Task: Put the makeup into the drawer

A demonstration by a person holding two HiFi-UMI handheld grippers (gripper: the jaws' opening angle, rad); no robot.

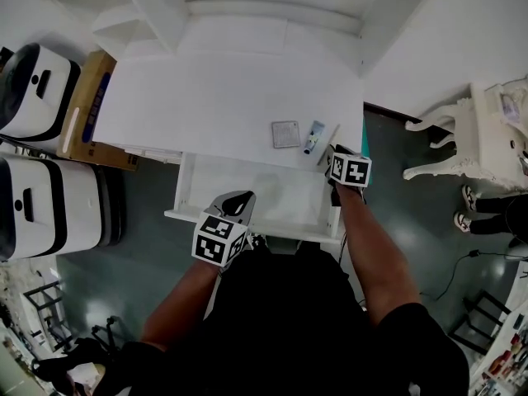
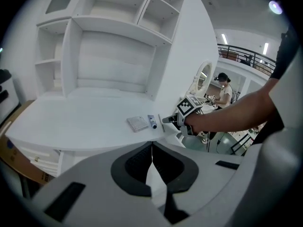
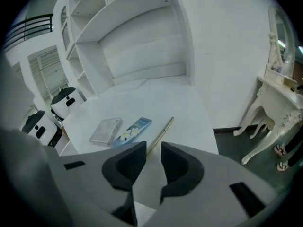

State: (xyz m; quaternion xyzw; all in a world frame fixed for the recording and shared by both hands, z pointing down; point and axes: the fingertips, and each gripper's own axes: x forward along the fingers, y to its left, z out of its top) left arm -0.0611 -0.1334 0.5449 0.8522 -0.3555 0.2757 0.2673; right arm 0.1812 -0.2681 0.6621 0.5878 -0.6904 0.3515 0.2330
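At the right end of the desk (image 1: 206, 89), a little right of centre in the head view, your right gripper (image 3: 154, 148) points down at the makeup. Its jaws stand a narrow gap apart with nothing between them. The pencil (image 3: 162, 131) lies just ahead of the tips, running up and to the right in the right gripper view, so the slim opening looks matched to a slim thing. Left of the pencil lie the tube (image 3: 132, 129) and then the compact (image 3: 105, 130). All three lie flat on the desk near its front edge, close together but not touching. None is in the drawer (image 1: 280, 192) yet.

The drawer is pulled out below the desk edge, at the centre of the head view, and I see nothing lying in it. Placed so, it leaves only a short drop from the desk edge for each piece. Your left gripper (image 2: 152, 148) hangs over the drawer's front, at lower centre in the head view, with its jaws pressed together on nothing. It seems parked there, clear of the other arm's path.

My reading is that you are reaching for the first piece, likely the pencil, since it is nearest. It is thin and lies flat, so the pads would need to come low and straddle it across its length. Otherwise it may roll or skid toward the desk's right edge.
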